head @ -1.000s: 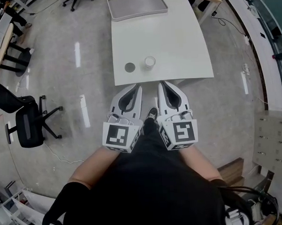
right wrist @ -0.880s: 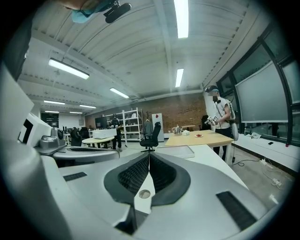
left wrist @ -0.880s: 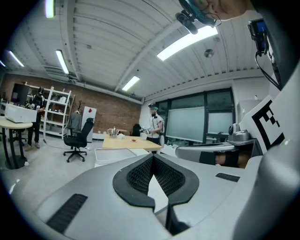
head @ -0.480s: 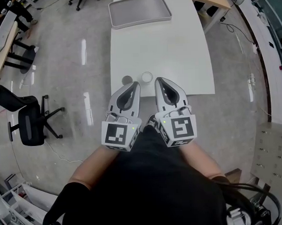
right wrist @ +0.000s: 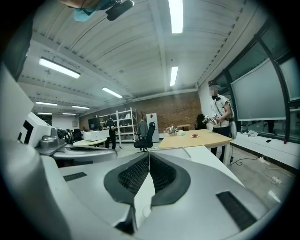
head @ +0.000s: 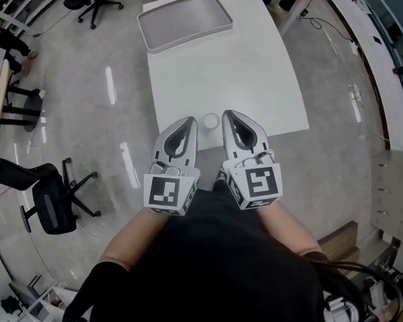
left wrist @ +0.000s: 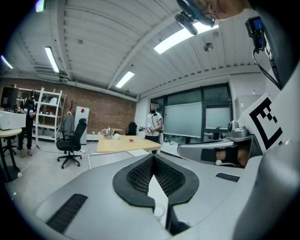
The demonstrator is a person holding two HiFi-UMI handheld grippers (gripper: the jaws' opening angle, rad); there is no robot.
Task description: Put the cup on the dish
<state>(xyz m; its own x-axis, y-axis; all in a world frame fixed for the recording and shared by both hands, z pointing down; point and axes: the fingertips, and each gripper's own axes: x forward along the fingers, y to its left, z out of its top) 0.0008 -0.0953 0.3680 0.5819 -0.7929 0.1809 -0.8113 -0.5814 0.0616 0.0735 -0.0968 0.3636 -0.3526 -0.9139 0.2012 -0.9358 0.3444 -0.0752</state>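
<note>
Cup (head: 211, 121) sits at the near edge of the table (head: 251, 68), just ahead of and between the tips of my left tongs (head: 189, 121) and right tongs (head: 227, 115), both closed and empty, which I take as just lining up for the grab.

Cup (head: 212, 121): small, white, upright, rim up; sits at near edge of table (head: 251, 68), 12 o'clock. Dish obscured.
</note>
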